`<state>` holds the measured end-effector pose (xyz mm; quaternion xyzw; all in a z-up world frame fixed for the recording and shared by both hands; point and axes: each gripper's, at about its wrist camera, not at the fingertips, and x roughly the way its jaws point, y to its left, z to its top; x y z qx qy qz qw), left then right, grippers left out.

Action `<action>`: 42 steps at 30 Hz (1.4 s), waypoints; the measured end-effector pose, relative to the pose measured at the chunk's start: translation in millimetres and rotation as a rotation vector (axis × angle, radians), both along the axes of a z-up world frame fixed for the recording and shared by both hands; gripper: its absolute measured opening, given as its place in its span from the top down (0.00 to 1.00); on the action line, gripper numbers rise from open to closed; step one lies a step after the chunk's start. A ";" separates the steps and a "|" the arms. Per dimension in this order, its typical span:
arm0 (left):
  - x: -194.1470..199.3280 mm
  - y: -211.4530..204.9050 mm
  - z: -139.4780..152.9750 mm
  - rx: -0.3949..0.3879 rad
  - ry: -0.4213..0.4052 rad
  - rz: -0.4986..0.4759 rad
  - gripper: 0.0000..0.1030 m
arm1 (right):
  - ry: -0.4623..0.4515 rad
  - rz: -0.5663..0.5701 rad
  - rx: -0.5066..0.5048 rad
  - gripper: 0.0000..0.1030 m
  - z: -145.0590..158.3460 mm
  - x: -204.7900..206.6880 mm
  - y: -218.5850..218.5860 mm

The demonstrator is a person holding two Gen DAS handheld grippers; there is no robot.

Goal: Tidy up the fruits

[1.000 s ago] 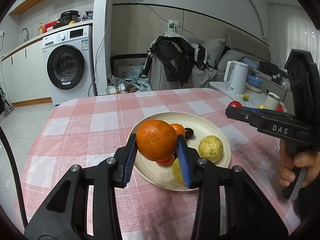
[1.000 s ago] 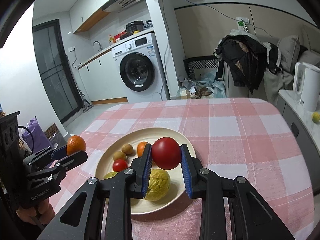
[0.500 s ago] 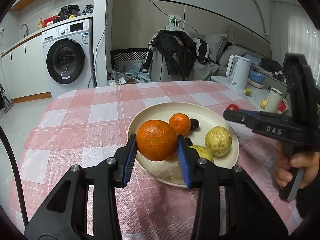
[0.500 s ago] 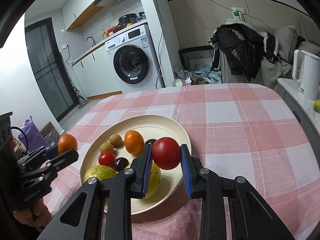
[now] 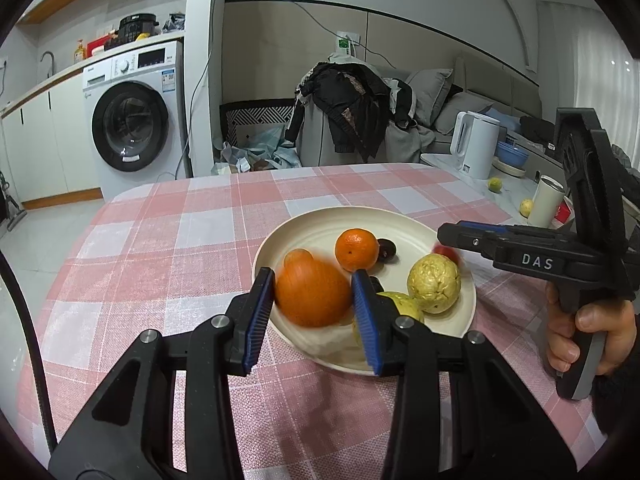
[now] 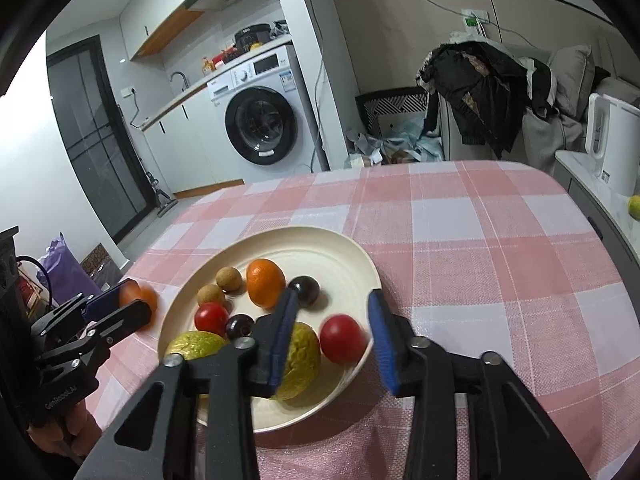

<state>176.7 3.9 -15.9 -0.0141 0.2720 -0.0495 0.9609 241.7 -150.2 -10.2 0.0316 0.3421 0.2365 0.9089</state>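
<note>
A table under a woven pink-and-white checked cloth (image 6: 480, 240) carries a round, cream, ridged plate (image 6: 332, 248). The plate holds two knobbly yellow-green fruits (image 5: 434, 282), a small orange (image 6: 265, 282), two tan balls (image 6: 229, 278), a cherry tomato (image 6: 211, 317) and two dark glossy fruits (image 6: 306, 287). Left gripper (image 5: 314, 300): black, blue ribbed pads parted, a large blurred orange (image 5: 312, 294) between them over the plate's near rim; whether they touch it cannot be told. Right gripper (image 6: 332, 340): fingers wide apart, a smooth red tomato (image 6: 342, 338) between them, clear of both pads, blurred, low over the plate.
</note>
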 end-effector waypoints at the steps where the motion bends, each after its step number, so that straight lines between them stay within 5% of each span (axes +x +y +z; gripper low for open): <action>1: -0.7 -1.2 0.4 0.005 -0.004 -0.002 0.65 | -0.014 0.004 -0.006 0.58 1.5 -2.2 1.0; 6: -2.8 -3.7 1.0 0.010 -0.014 -0.003 0.64 | -0.071 0.014 -0.059 0.48 6.9 -12.0 7.2; 9: -5.2 -0.6 2.1 -0.011 -0.015 0.013 0.60 | -0.086 0.014 -0.075 0.29 9.7 -16.4 6.6; 14: -20.8 8.7 9.8 -0.037 -0.045 0.054 0.25 | -0.109 0.019 -0.053 0.01 18.3 -28.9 -1.7; 18: -42.0 14.9 18.8 -0.048 -0.087 0.078 0.00 | -0.116 0.050 -0.032 0.00 21.4 -43.0 -4.9; 30: -92.7 5.9 26.3 -0.039 -0.117 0.063 0.00 | -0.193 0.111 -0.051 0.00 27.4 -94.2 -4.9; 42: -97.3 -8.0 18.2 -0.005 -0.112 0.032 0.00 | -0.232 0.123 -0.093 0.00 21.7 -101.4 1.6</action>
